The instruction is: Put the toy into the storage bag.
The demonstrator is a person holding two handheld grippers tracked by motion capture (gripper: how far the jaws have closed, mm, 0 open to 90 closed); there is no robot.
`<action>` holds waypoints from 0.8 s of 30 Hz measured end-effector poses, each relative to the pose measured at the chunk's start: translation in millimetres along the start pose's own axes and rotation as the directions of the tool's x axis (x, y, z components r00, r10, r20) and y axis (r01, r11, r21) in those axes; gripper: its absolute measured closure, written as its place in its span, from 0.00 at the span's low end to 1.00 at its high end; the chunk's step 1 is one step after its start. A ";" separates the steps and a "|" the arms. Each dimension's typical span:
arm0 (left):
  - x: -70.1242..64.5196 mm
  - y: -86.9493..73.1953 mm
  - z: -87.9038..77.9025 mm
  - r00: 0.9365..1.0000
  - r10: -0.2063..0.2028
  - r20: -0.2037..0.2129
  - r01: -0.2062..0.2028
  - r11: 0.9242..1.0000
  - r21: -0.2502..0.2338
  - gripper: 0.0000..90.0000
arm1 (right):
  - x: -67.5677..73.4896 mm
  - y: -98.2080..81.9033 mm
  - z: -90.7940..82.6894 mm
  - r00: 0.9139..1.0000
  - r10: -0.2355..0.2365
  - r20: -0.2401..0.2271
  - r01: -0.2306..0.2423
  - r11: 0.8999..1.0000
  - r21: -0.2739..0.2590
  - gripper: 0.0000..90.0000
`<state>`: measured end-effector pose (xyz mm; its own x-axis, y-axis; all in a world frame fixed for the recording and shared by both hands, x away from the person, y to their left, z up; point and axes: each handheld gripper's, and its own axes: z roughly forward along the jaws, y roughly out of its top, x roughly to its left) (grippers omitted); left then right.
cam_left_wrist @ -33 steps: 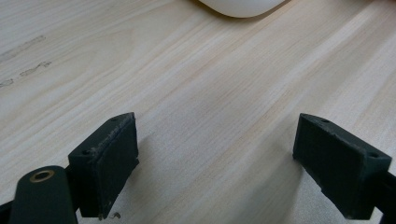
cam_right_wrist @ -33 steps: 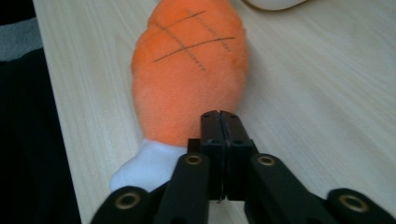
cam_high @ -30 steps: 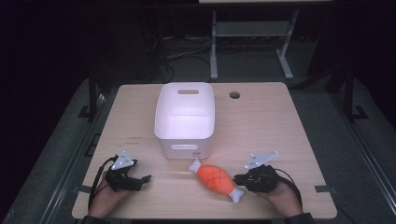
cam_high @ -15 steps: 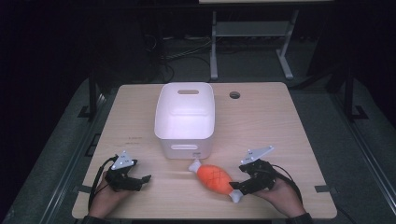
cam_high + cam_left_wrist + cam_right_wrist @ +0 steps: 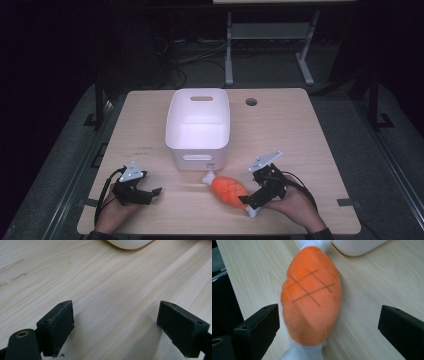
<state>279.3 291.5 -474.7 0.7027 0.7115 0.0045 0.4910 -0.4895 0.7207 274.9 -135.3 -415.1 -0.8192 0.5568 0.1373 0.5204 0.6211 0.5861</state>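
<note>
Right gripper view is cutting off both white ends of the orange plush drumstick, lying between the spread right gripper. Left gripper is gaping over bare table near the white bin.

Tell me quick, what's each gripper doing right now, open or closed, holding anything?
Left gripper: open, jaws wide over bare table, holding nothing.
Right gripper: open, jaws either side of the orange plush toy, not clamped on it.

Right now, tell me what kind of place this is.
Probably a lab or recording room: a lone wooden table on grey floor, dark surroundings with cables and a metal stand behind, and staged props, a white bin and plush toy.
</note>
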 end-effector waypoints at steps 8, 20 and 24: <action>-0.3 0.0 0.2 1.000 -0.004 0.000 0.004 1.000 -0.004 0.15 | 6.1 12.0 6.5 1.000 -0.025 -0.013 0.025 1.000 0.007 0.04; -0.3 0.0 0.3 1.000 -0.004 0.000 0.004 1.000 -0.004 0.15 | 15.6 28.6 28.6 0.998 -0.054 -0.030 0.055 0.998 0.041 0.04; -0.4 0.0 0.4 1.000 -0.006 0.000 0.006 1.000 -0.006 0.15 | 18.3 32.7 38.8 0.998 -0.059 -0.027 0.060 0.996 0.060 0.03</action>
<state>279.2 291.1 -475.0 0.6995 0.7146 -0.0001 0.4925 -0.4820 0.7247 286.3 -83.4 -424.3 -0.8546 0.5042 0.1242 0.4836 0.6857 0.5440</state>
